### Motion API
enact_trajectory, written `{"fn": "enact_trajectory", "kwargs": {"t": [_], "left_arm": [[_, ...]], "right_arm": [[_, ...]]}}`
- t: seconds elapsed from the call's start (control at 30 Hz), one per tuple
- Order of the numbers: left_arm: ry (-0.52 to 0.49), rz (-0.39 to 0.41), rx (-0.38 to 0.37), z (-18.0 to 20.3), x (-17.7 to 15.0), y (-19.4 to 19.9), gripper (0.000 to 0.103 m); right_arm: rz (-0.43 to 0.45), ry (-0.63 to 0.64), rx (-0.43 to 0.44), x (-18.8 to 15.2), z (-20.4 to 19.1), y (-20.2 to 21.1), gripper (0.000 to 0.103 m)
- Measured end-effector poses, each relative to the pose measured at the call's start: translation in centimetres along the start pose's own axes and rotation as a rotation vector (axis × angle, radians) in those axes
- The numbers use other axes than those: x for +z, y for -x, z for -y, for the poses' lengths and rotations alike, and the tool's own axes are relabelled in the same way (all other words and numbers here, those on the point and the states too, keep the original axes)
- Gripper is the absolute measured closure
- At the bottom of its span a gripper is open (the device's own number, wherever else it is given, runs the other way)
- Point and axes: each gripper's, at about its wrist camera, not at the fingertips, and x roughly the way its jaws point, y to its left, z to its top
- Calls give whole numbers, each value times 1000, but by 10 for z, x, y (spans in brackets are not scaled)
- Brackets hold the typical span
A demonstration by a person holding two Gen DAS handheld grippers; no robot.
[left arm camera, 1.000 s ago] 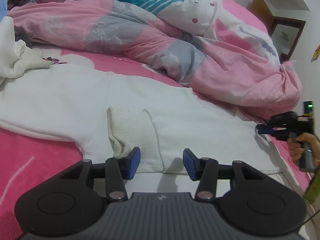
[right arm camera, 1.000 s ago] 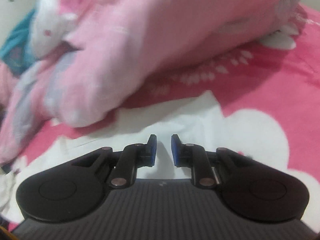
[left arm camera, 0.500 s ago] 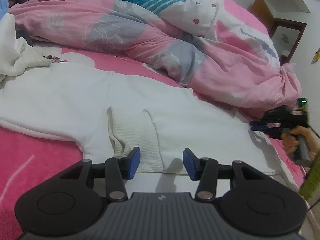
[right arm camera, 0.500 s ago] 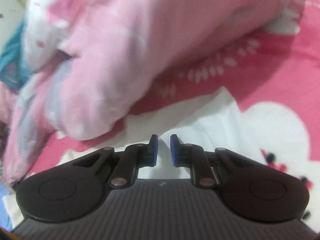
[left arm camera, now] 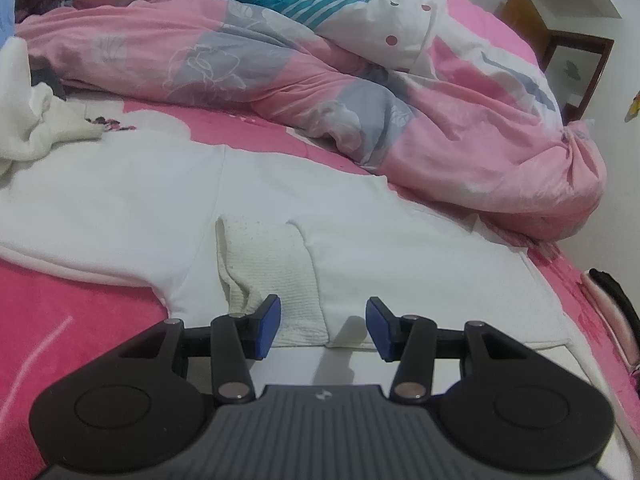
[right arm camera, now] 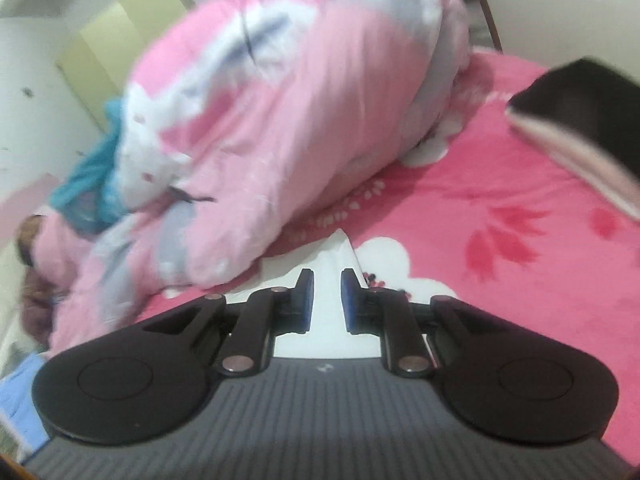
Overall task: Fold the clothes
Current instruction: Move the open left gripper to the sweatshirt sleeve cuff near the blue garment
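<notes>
White sweatshirt (left arm camera: 400, 248) spread flat on pink bedsheet (left arm camera: 60, 320), long axis running side to side across the left wrist view, crumpled upper end at far left, ribbed cuff (left arm camera: 272, 264) folded onto the body. Left gripper (left arm camera: 322, 328) hovering over the near edge, jaws just widened, released, nothing between; right gripper (right arm camera: 324, 300) jaws also just parted, narrow, white corner showing in the gap but not visibly pinched. Likely risks: that corner dropping and skewing the fold, or dragged cloth bunching against the pink duvet (left arm camera: 440, 120).
</notes>
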Motion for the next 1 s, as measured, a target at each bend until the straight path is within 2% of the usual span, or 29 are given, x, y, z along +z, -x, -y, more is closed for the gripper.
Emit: {"fn": "enact_trajectory", "kwargs": {"t": [0.03,0.1,0.2,0.27,0.37,0.5,0.6,0.7,0.87,1.0], "left_arm": [[-8,6,6,1,1,3,41],[-29,21,42,4,2,11,36],[-67,47,95,13,5,24,33],[-98,45,97,22,8,29,33],[-146,8,108,38,16,22,33],[-202,-34,131,54,25,-1,33],[-211,-102,155,56,24,-23,33],[-225,-117,183,54,14,-33,33],[-279,-93,200,53,4,-30,30],[-273,-98,208,52,6,-28,30]], "right_arm": [[8,6,17,-8,2,19,84],[-6,-6,53,-21,7,40,83],[-64,-44,132,-43,8,34,80],[-119,-35,188,-62,0,9,79],[-173,17,224,-87,-21,-46,79],[-192,124,233,-116,-60,-113,79],[-130,204,205,-128,-78,-142,79],[-128,254,157,-136,-82,-166,79],[-179,291,99,-155,-63,-194,80],[-142,262,119,-149,-61,-187,79]]}}
